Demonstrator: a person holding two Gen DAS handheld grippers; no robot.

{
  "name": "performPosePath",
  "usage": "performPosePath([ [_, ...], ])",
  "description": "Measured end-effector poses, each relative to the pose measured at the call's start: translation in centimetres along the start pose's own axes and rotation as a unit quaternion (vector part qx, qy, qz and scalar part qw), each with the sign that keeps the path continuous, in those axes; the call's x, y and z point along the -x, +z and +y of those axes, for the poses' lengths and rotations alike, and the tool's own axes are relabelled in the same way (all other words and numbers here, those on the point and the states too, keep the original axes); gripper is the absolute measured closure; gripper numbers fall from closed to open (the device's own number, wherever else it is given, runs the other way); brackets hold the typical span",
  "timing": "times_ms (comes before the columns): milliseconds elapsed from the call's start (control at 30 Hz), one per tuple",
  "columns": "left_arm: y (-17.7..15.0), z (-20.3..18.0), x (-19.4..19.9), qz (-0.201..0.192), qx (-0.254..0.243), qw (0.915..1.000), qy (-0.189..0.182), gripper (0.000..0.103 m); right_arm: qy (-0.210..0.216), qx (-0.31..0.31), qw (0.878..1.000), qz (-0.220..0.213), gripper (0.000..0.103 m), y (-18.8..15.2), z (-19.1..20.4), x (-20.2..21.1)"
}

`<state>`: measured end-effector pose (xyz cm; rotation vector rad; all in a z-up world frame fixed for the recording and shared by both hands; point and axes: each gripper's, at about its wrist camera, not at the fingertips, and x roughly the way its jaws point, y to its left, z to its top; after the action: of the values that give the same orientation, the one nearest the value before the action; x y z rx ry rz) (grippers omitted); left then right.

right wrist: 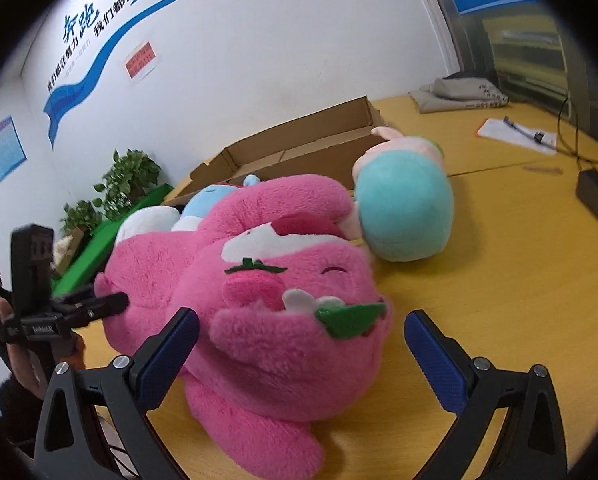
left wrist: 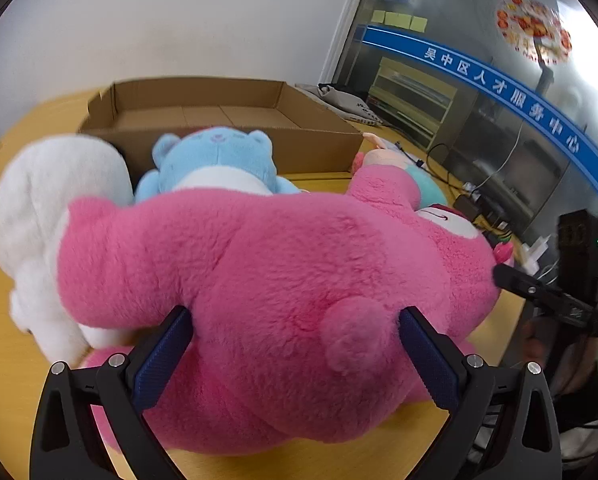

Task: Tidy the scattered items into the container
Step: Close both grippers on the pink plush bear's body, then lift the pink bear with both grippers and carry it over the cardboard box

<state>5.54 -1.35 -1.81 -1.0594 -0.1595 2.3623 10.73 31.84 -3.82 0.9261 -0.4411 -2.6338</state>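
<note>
- Yellow wooden desk in an office with white walls, blue lettering and a potted plant in the corner.
- Left hand-held gripper is spread open around the rump of a big pink plush lying on the desk, pads against the fur.
- Right hand-held gripper is open too, straddling its head.
- Behind it: white plush, blue bear, teal plush.
- Furthest back, the cardboard box, open.

A white wall bears blue lettering and a blue wave stripe. Potted plants stand in the corner. Glass panels flank the yellow table.
</note>
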Motion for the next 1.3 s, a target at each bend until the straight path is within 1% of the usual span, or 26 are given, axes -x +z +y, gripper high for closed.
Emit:
performPosePath([
  [33, -0.2, 0.7, -0.2, 0.004, 0.018, 0.9997, -0.015, 0.0, 0.008, -0.004, 1.0, -0.002, 0.0, 0.0, 0.0, -0.5],
  [100, -0.4, 1.3, -0.6, 0.01, 0.03, 0.9991, -0.028, 0.0, 0.007, -0.001, 1.0, -0.003, 0.0, 0.0, 0.1, -1.5],
  [200, -0.5, 0.9, -1.0, 0.012, 0.021, 0.9995, -0.019, 0.001, -0.014, 0.008, 1.0, -0.006, 0.001, -0.1, 0.3, -2.9],
  [267, -0.7, 0.4, -0.9, 0.01, 0.01, 0.9999, -0.008, 0.008, -0.033, 0.025, 0.999, 0.0, 0.001, -0.1, 0.7, -3.6],
  [300, -0.8, 0.3, -0.8, 0.009, 0.008, 0.9999, -0.007, 0.01, -0.041, 0.027, 0.999, 0.008, 0.003, -0.1, 0.8, -3.9],
  [333, -0.9, 0.2, -0.4, 0.006, 0.005, 0.9999, -0.006, 0.016, -0.043, 0.023, 0.999, 0.013, 0.006, -0.1, 0.8, -4.0],
  [367, -1.0, 0.1, -0.2, 0.004, 0.003, 1.0, -0.006, 0.022, -0.043, 0.022, 0.999, 0.016, 0.013, 0.0, 0.9, -3.9],
  [400, -1.1, 0.0, 0.0, 0.003, -0.002, 1.0, -0.005, 0.024, -0.051, 0.029, 0.998, 0.015, 0.019, 0.0, 1.3, -3.8],
  [433, -1.1, -0.3, 0.2, 0.002, -0.007, 1.0, 0.0, 0.028, -0.064, 0.045, 0.997, 0.012, 0.021, -0.1, 1.9, -3.6],
  [467, -1.2, -0.6, 0.3, 0.001, -0.013, 0.9999, 0.007, 0.03, -0.078, 0.057, 0.995, 0.007, 0.026, -0.2, 2.5, -3.5],
  [533, -1.3, -0.8, 0.5, 0.0, -0.016, 0.9998, 0.013, 0.034, -0.103, 0.076, 0.992, 0.0, 0.03, -0.6, 3.6, -3.2],
  [600, -1.4, -1.0, 1.0, -0.003, -0.015, 0.9998, 0.013, 0.04, -0.116, 0.086, 0.99, -0.003, 0.034, -0.7, 4.2, -2.9],
  [667, -1.6, -1.2, 1.7, -0.008, -0.012, 0.9998, 0.01, 0.047, -0.114, 0.078, 0.99, -0.003, 0.036, -0.7, 4.4, -2.3],
  [767, -2.0, -1.5, 2.7, -0.013, -0.014, 0.9997, 0.012, 0.052, -0.113, 0.079, 0.99, -0.006, 0.037, -0.6, 5.0, -1.3],
  [933, -2.0, -1.9, 4.8, -0.024, -0.01, 0.9996, 0.01, 0.059, -0.112, 0.097, 0.989, -0.024, 0.037, 0.1, 6.9, 0.5],
  [1133, -0.4, -2.5, 7.1, -0.053, -0.02, 0.9984, 0.009, 0.059, -0.104, 0.106, 0.988, -0.052, 0.038, 2.1, 8.2, 2.0],
  [1300, 1.6, -2.1, 7.6, -0.069, -0.023, 0.9973, 0.01, 0.06, -0.096, 0.118, 0.985, -0.076, 0.041, 4.4, 8.9, 2.0],
])
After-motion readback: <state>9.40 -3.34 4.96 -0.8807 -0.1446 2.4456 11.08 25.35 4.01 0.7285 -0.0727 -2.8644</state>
